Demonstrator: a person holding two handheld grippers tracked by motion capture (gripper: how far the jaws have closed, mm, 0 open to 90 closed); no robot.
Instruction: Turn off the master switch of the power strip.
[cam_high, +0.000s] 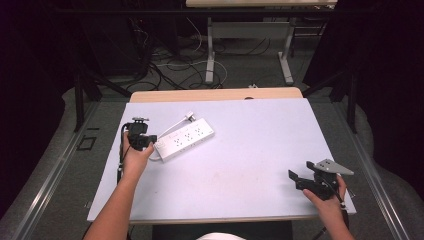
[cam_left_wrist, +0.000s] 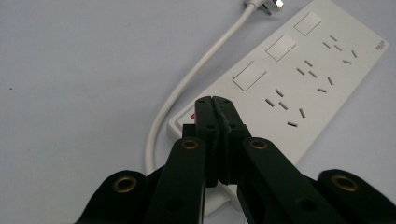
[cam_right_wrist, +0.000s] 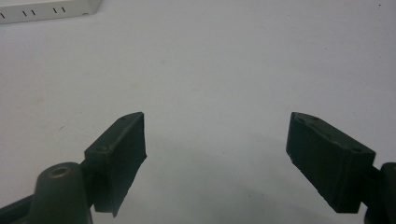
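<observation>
Down low, left gripper (cam_left_wrist: 215, 105) over power strip (cam_left_wrist: 299, 79)

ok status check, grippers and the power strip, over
Left gripper shut, fingers over the switch end of the power strip. Right gripper open, holding nothing, near the table's right front corner. Strip flat on the table, cord curled beside it; nothing in the way.

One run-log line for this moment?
left gripper: shut, over power strip end | right gripper: open, idle | white mat

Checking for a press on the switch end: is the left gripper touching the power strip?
Cannot tell. In the left gripper view the shut left gripper overlaps the power strip near its red switch, hiding any gap.
</observation>
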